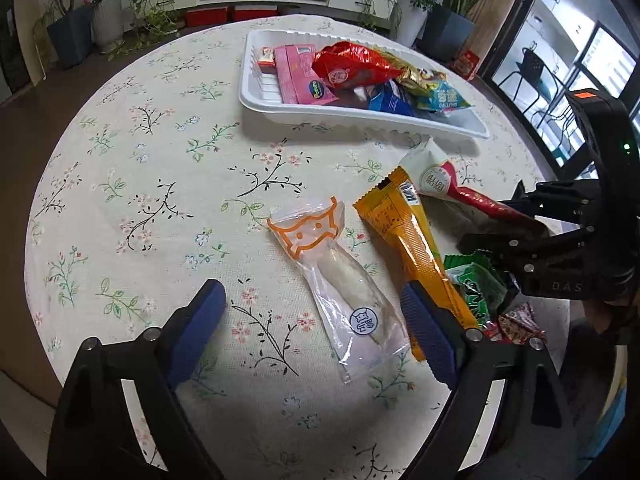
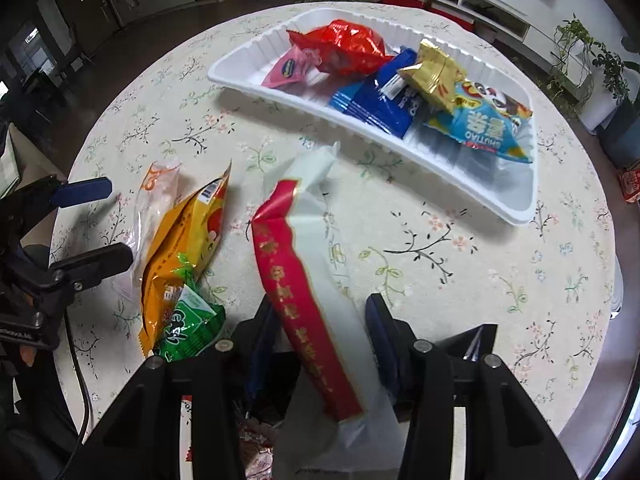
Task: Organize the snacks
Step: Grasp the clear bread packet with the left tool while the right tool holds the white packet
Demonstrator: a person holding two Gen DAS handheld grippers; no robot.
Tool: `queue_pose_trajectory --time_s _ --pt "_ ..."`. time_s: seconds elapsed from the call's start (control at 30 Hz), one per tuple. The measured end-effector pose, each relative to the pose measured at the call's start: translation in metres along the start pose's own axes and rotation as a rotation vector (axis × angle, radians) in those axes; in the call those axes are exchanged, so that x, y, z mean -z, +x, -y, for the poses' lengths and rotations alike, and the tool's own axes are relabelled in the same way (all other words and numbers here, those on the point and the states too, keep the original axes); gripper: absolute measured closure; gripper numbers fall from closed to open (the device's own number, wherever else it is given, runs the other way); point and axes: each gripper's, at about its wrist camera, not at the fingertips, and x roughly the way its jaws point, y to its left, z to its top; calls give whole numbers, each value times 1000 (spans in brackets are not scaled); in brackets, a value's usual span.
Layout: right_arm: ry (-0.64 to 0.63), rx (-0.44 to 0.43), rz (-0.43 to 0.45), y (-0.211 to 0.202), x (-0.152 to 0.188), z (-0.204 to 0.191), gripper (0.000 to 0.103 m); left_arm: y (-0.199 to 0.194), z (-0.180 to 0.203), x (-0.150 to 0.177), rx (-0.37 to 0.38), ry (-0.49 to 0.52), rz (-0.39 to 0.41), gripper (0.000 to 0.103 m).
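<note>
Left wrist view first: the left gripper [image 1: 316, 334] hangs low over the floral table [image 1: 132, 184], jaws spread wide, nothing between them. Right ahead of it lies the clear packet [image 1: 340, 276], orange cat print at the top, a pale roll inside. That one looks light and slick; my guess is the film slides on the pads, so bite across the firm roll in the middle, not the loose sealed end.

Next along, the yellow pouch [image 1: 416, 248], long and flat, its lower end passing behind the blue pad. Likely crinkly and limp at the ends, so mid-body is the place to take it. Then the green packet [image 1: 478, 292] tucked against it, small and soft, and a little red patterned sweet [image 1: 520, 320] below.

Over to the right wrist view: the right gripper [image 2: 320, 336] has its jaws part open around the red and white packet [image 2: 308, 280], which rises between them toward the tray. Whether the pads actually pinch it, I cannot tell.

Count on the cloth: five loose snacks. In the white tray [image 2: 520, 216], far side of the table, I make out at least five, one red bag, one pink, one blue, one gold, one light blue panda pack
</note>
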Motion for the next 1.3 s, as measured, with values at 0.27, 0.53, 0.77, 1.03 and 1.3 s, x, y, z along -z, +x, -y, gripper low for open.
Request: queue_pose_trajectory --time_s 0.27,0.53,0.77,1.03,1.3 --pt "47 -9 46 1 0 6 78 9 -2 -1 -15 8 -25 14" --pt "162 -125 150 -7 11 16 80 14 0 -8 -30 17 -42 14" --pt "200 -128 217 -12 22 18 80 26 3 -20 -76 30 -72 23" --pt "201 -126 230 -12 25 18 80 27 8 -22 -130 89 -79 44" --pt "214 -117 243 -14 26 20 80 25 19 -17 -132 164 -91 68"
